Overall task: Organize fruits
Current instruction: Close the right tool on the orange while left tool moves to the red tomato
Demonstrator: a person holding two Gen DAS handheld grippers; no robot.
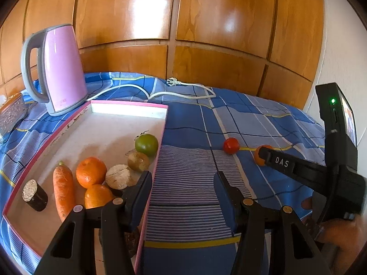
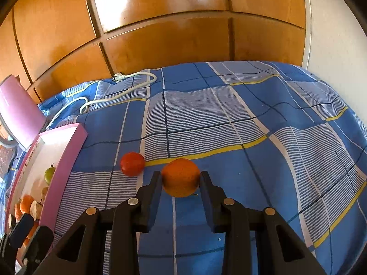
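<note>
On the blue checked cloth, my right gripper is shut on an orange, one pad pressed on each side of it. A red tomato lies just to its left. The left wrist view shows the same orange behind the right gripper's finger, with the tomato beside it. My left gripper stands open astride the right wall of a pink-rimmed tray, holding nothing. In the tray lie a green tomato, a brown fruit, two oranges, a carrot and cut pieces.
A pink kettle stands behind the tray, its white cord trailing across the cloth to the wooden panels. A patterned glass dish sits at the far left. A person's hand holds the right gripper's handle.
</note>
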